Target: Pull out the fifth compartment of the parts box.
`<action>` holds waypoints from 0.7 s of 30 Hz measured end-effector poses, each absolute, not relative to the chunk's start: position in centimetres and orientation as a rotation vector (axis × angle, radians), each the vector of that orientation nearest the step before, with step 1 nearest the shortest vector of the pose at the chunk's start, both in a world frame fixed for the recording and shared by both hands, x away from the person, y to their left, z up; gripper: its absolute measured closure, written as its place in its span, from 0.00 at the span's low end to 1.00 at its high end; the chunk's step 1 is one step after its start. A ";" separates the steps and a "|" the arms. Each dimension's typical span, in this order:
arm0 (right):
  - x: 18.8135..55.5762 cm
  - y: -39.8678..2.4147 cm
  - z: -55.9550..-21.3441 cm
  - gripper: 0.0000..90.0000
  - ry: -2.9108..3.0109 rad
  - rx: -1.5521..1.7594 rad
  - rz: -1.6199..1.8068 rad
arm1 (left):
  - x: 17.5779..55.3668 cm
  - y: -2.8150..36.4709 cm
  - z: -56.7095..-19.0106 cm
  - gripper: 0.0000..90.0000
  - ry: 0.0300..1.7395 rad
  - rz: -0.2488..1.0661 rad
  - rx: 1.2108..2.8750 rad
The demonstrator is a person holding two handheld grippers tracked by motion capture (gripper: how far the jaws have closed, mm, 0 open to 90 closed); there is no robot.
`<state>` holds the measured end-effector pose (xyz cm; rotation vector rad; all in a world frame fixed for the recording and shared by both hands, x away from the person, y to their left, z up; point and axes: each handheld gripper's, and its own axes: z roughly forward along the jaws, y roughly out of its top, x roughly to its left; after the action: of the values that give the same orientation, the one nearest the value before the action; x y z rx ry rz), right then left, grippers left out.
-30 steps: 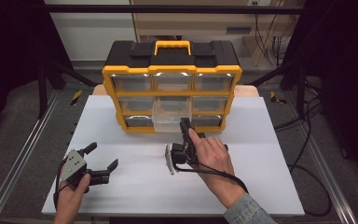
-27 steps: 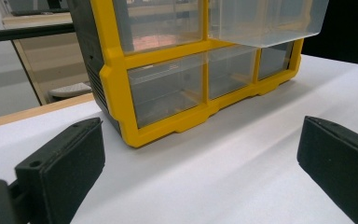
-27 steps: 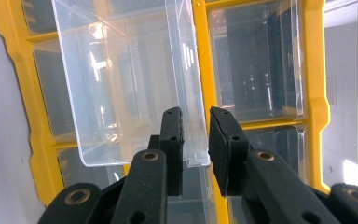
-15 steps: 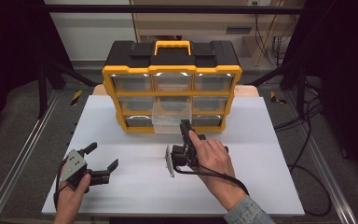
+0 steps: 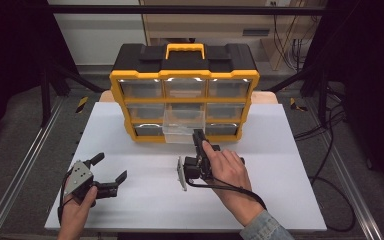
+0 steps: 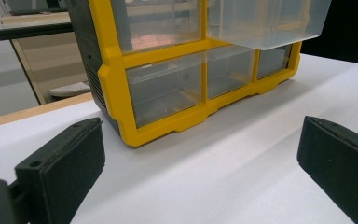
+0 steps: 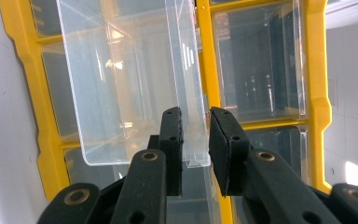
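A yellow and black organizer (image 5: 185,75) with clear drawers stands at the back of the white table (image 5: 280,150). Its middle-row centre clear drawer (image 5: 182,127) is pulled out toward me. My right gripper (image 5: 198,134) reaches up to that drawer's front. In the right gripper view the jaws (image 7: 196,121) are closed on the thin front wall of the clear drawer (image 7: 121,84). My left gripper (image 5: 110,167) rests in a hand at the front left of the table, open and holding nothing. The left gripper view has its wide-apart jaws (image 6: 200,163) facing the organizer (image 6: 116,84) and the drawer (image 6: 265,23).
Metal frame rails (image 5: 25,165) run along both sides of the table. Black cables (image 5: 330,125) trail on the floor at the right. The other drawers of the organizer are pushed in. Bare white tabletop lies between the two hands.
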<state>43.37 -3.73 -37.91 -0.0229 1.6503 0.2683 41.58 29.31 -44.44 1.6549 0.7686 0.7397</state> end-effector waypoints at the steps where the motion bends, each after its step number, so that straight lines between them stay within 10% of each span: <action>1: 43.4 -3.7 -37.9 0.84 1.650 -0.025 0.267 | 41.6 29.3 -44.4 0.01 0.769 0.740 1.654; 21: 43.0 -3.8 -38.3 0.83 1.650 -0.034 0.275 | 41.6 29.3 -44.4 0.01 0.768 0.739 1.655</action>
<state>43.01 -3.85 -38.27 -0.0337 1.6504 0.2746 41.57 29.30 -44.43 1.6548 0.7684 0.7387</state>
